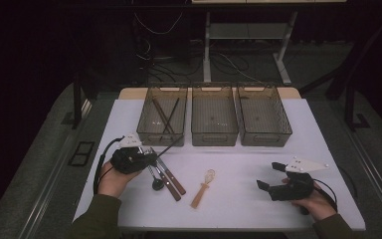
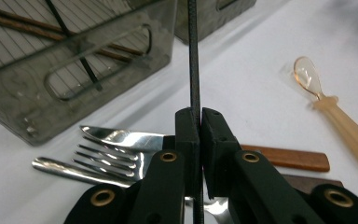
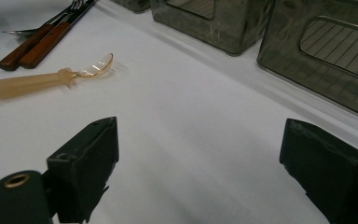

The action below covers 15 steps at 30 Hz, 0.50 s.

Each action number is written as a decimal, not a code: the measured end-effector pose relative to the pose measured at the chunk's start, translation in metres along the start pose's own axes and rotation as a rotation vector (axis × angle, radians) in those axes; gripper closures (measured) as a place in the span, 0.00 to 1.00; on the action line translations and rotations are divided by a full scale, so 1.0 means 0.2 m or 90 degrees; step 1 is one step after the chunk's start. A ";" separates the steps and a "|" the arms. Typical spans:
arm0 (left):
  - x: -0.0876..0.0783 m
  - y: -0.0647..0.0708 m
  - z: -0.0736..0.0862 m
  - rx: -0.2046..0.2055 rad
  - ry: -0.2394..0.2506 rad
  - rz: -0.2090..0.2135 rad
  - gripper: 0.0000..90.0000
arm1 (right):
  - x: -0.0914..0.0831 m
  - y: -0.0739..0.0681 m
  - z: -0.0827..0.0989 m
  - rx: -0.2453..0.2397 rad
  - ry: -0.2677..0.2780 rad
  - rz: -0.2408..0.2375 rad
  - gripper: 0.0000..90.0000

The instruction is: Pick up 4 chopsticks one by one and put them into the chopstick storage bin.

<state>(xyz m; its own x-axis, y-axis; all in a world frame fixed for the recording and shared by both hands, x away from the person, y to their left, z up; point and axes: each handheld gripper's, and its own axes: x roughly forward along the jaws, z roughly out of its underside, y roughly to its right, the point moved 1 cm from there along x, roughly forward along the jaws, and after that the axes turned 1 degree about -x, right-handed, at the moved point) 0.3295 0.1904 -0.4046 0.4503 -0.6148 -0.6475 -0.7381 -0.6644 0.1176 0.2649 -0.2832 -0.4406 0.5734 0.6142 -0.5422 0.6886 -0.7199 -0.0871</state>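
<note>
Tools: left tool (image 2: 199,122) clamped on a black chopstick (image 2: 194,60); right tool (image 3: 200,168) jaws wide apart, resting on the counter (image 1: 238,164)
Left bin (image 1: 162,115): holds chopsticks
Chopstick: raised above fork (image 2: 105,156), pointing toward left bin
Amber spoon (image 1: 203,188): between tools

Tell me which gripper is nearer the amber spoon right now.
Left, narrowly. The left gripper, shut on a black chopstick, sits up and to the left of the spoon, past the knives. The right gripper, open, rests farther off on the spoon's right.
</note>
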 end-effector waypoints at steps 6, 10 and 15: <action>0.01 -0.02 -0.06 -0.002 0.004 -0.006 0.95 | 0.00 0.00 0.00 0.003 0.001 0.000 0.13; 0.01 -0.03 -0.10 -0.002 0.010 -0.005 0.95 | 0.00 0.00 0.00 0.004 0.002 0.000 0.13; 0.03 -0.05 -0.17 0.000 0.018 -0.011 0.95 | -0.01 0.00 0.00 0.005 0.002 0.002 0.13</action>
<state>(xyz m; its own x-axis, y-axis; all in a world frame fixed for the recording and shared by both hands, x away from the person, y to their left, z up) 0.3558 0.1791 -0.3835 0.4771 -0.6147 -0.6282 -0.7299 -0.6752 0.1063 0.2646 -0.2841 -0.4400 0.5768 0.6130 -0.5399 0.6836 -0.7240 -0.0917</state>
